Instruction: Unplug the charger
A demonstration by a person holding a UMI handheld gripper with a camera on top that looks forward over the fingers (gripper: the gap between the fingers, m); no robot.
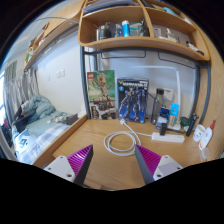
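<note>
On the wooden table, the white power strip serves as the landmark: it lies toward the right end, and a white cable runs from its near end into a loose coil just to its left, so the charger looks to be plugged in there, though the plug itself is too small to make out. The gripper hangs short of the coil with its jaws wide and empty, well apart from the strip. By my reading nothing is done yet: reaching the plug, gripping it and pulling it out all remain.
</note>
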